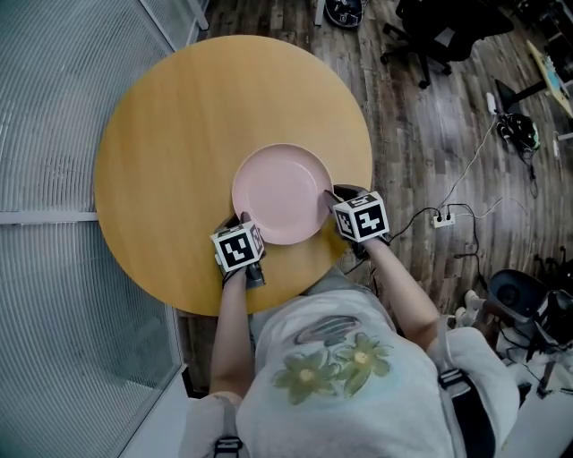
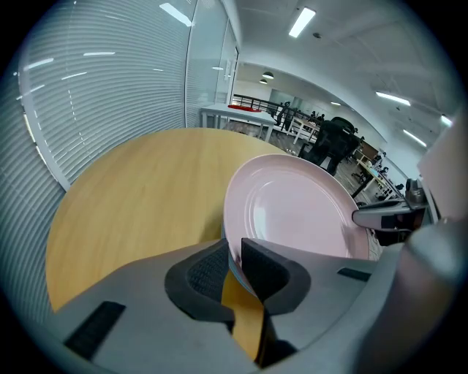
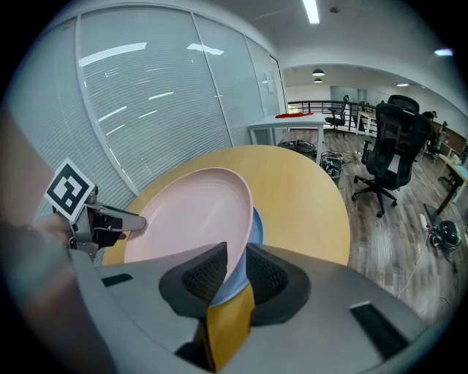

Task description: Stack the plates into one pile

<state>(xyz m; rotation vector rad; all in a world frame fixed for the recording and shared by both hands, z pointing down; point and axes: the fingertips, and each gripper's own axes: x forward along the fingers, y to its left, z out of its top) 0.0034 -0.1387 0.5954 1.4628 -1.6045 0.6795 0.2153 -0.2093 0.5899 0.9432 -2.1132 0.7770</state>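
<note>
Round wooden table beside a glass wall, plank floor and a desk chair beyond. Looks nearly done: pink plate already sitting on a blue plate toward the table's near edge, no loose plates anywhere else. Pinched at opposite sides of the pink rim by left gripper and right gripper, so probably just letting go left.

The left gripper and right gripper share grey shells, black textured pads and white cubes bearing black square markers. The person wears a pale T-shirt printed with yellow-green flowers.
</note>
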